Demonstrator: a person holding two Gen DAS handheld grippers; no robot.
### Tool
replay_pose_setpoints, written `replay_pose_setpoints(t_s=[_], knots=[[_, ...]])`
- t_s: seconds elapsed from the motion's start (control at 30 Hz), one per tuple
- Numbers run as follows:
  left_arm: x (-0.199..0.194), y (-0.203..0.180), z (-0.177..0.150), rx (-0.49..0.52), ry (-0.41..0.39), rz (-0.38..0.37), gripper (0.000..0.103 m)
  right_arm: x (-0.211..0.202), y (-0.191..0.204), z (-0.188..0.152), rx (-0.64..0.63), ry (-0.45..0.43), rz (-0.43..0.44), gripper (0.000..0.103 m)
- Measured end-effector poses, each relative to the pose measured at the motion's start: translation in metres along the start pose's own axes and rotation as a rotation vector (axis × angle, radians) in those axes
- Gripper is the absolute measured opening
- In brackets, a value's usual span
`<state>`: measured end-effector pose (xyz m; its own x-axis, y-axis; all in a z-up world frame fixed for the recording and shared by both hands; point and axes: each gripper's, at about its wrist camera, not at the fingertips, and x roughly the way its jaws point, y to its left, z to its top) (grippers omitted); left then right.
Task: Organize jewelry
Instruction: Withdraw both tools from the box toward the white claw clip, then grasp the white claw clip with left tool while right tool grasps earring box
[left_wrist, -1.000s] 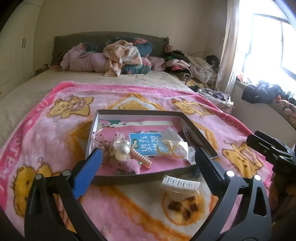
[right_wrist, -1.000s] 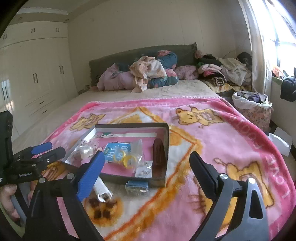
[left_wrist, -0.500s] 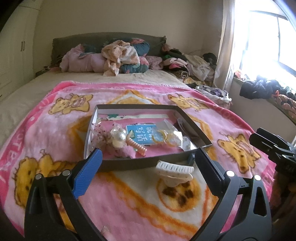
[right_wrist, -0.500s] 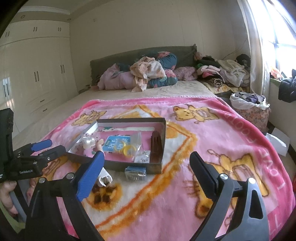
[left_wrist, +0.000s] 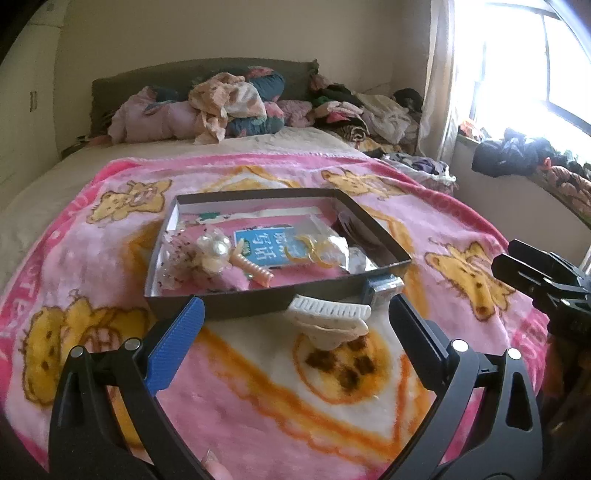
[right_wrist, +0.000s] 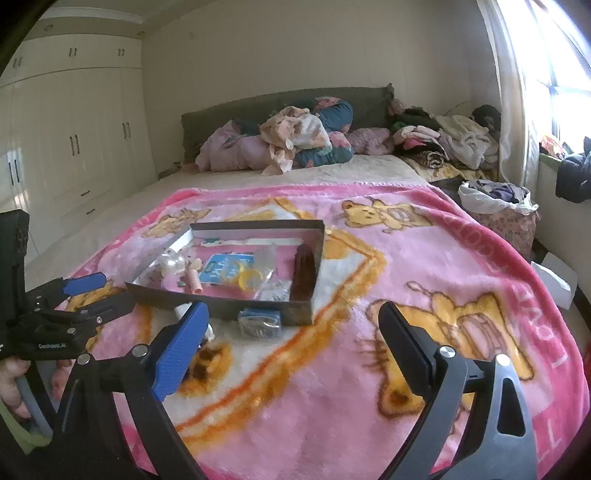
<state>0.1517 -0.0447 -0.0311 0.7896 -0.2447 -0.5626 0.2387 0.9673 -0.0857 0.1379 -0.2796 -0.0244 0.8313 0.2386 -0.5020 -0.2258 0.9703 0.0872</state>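
Note:
A shallow dark tray (left_wrist: 258, 301) (right_wrist: 317, 240) lies on the pink bear blanket. It holds a pearl hair piece (left_wrist: 212, 253), a peach clip (left_wrist: 256, 271), a blue card (left_wrist: 266, 247), yellow rings in a clear bag (left_wrist: 314, 251) (right_wrist: 249, 277) and a dark brown clip (right_wrist: 304, 273). Outside its near wall lie a white claw clip (left_wrist: 332, 321) and a small blue box (left_wrist: 382, 288) (right_wrist: 260, 321). My left gripper (left_wrist: 295, 336) is open, back from the white clip and holding nothing. My right gripper (right_wrist: 295, 339) is open and holding nothing, back from the blue box.
The pink blanket (right_wrist: 424, 295) covers a bed with piled clothes and pillows (right_wrist: 291, 140) at the headboard. A bag of laundry (right_wrist: 498, 206) stands at the bed's right side below the window. White wardrobes (right_wrist: 74, 147) line the left wall.
Both grippers have drawn back from the tray, which looks smaller and farther in both views. Both stayed open and nothing was picked up.

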Motion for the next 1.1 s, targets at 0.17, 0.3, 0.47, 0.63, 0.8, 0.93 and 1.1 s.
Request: replay_pose_setpoints(t_s=[0.17,0.3,0.47,0.63,0.8,0.93,1.1], knots=[[0.011,-0.006,-0.005,0.013,0.029,-0.010,0.091,0.007,-0.010,-0.005,0.010,0.019,-0.009,0.091],[0.019,-0.011,-0.009,0.022,0.049,-0.019,0.091,0.014,-0.017,-0.010,0.021,0.039,-0.015,0.091],[0.033,-0.013,-0.013,0.018,0.079,-0.038,0.091,0.025,-0.021,-0.017,0.025,0.065,-0.013,0.091],[0.050,-0.011,-0.016,-0.002,0.114,-0.051,0.091,0.035,-0.023,-0.021,0.019,0.085,-0.009,0.091],[0.068,-0.010,-0.016,-0.021,0.144,-0.064,0.091,0.046,-0.026,-0.023,0.022,0.105,-0.007,0.091],[0.078,-0.008,-0.014,-0.039,0.153,-0.080,0.091,0.057,-0.025,-0.023,0.020,0.121,-0.001,0.091],[0.086,-0.005,-0.013,-0.066,0.167,-0.115,0.091,0.072,-0.021,-0.023,0.010,0.146,0.029,0.091]])
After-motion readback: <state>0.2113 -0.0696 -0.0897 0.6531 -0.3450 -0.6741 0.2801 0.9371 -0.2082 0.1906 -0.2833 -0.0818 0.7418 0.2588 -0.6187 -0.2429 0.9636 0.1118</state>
